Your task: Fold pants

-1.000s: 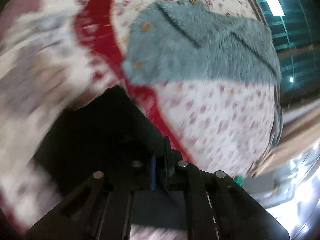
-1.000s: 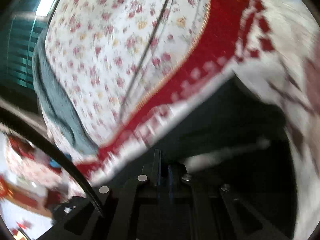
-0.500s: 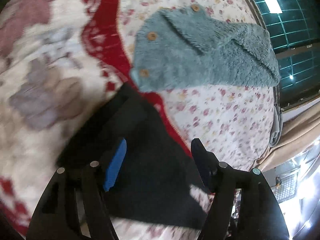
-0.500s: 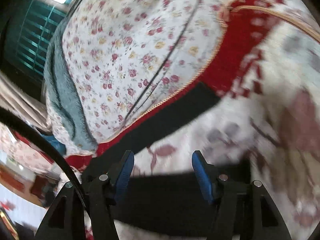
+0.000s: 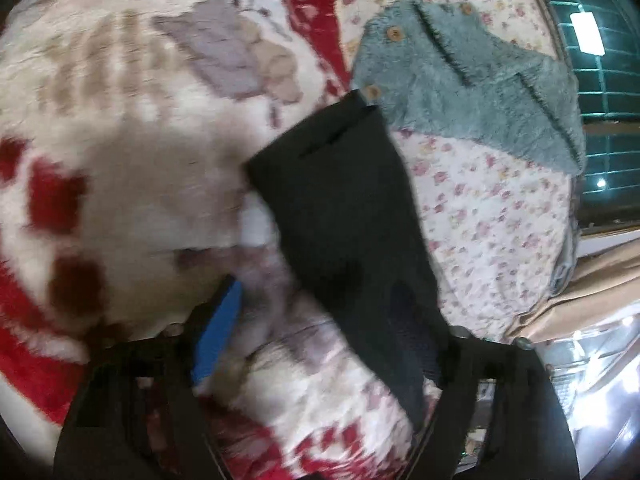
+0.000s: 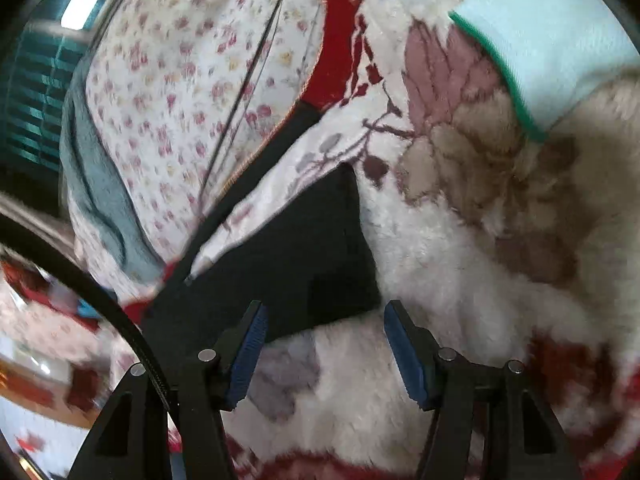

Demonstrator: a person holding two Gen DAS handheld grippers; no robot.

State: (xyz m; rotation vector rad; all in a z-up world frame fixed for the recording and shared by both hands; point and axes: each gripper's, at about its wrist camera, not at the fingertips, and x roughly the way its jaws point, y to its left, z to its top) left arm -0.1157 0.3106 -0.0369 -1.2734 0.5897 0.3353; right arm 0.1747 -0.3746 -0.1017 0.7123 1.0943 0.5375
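We see both tongs angled downward, spread wide, gripping nothing: left tongs (image 5: 320,344) just opened, right tongs (image 6: 324,352). Dark folded cloth pants (image 5: 348,216) lie mid-frame on the fluffy red-and-white blanket (image 5: 132,184).

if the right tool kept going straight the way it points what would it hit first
Most likely the black pants, lying on the fluffy blanket just ahead of the open right tool; depth is hard to judge.

A floral bedsheet (image 5: 488,208) beside a dark gridded window (image 5: 596,20), ceiling light reflected
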